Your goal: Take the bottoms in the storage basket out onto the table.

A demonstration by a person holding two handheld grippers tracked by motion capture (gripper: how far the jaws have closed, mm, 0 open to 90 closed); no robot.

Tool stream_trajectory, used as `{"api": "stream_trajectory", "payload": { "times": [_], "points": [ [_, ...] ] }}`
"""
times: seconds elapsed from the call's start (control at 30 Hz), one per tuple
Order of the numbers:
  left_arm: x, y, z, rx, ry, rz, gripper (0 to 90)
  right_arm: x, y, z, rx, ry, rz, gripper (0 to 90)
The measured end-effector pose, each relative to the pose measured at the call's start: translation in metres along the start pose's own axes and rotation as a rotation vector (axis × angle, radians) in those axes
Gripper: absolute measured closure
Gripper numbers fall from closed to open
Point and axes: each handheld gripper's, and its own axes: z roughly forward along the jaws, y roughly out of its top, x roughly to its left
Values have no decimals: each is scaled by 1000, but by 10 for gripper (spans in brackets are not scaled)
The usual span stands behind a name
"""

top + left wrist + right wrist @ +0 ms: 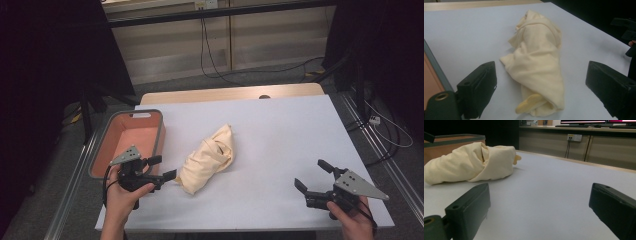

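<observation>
Table point(280, 130): white sheet over it, under both grippers.

Bin point(161, 131): grey rim, orange inside, just beyond and beside the left gripper point(166, 167).

Cloth bundle point(210, 157): cream, rolled; near end just ahead of the left gripper's tips, long axis running diagonally away from it, far end pointing off across the table.

Left gripper: jaws wide apart, nothing between them.

Right gripper point(311, 175): jaws wide, empty, well apart from the bundle.

Step, as judged: approach before the grasp. Next: advance over the near end and close.
</observation>
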Motion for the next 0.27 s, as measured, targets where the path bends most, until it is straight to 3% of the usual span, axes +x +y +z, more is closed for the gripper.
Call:
{"api": "stream_trajectory", "payload": {
  "times": [0.27],
  "points": [
    [-1,-1,2,5,-6,-2,104,0,0,2,5,1,3,35]
  ]
}}
